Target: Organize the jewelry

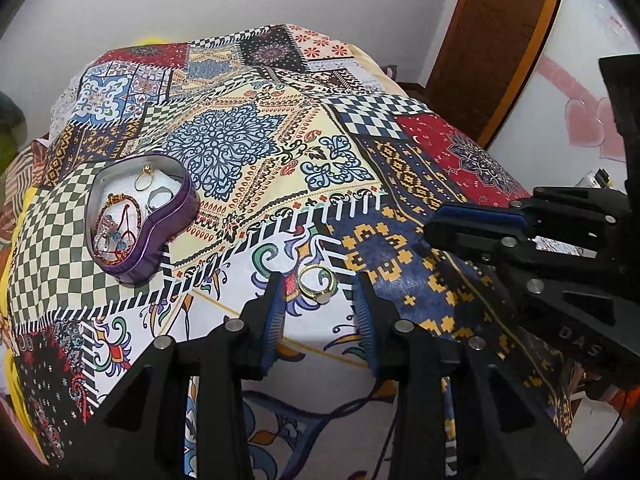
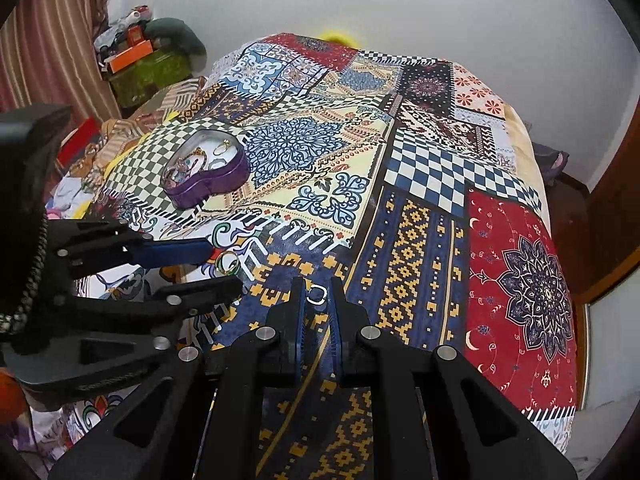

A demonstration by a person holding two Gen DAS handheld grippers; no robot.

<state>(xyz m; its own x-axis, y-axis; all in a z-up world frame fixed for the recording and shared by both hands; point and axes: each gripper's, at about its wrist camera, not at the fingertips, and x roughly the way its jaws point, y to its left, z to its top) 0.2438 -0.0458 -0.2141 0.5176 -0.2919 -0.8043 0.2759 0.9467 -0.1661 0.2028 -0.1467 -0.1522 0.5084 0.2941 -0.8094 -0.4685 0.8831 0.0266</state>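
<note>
Two rings concern you: a gold ring (image 1: pixel 317 284) lies on the patterned bedspread (image 1: pixel 256 168) between the tips of your left gripper (image 1: pixel 318 298), whose jaws stand open on either side of it without pressing, and a small silver ring (image 2: pixel 317 294) is pinched at the tips of your right gripper (image 2: pixel 316 300), jaws nearly closed on it. Off to the left, the purple heart-shaped tin (image 1: pixel 176 216) sits open on the bed, holding rings and bracelets. Around the bed you have a white wall (image 2: pixel 460 20), a striped curtain (image 2: pixel 52 40) and a wooden door frame (image 1: pixel 500 40).
</note>
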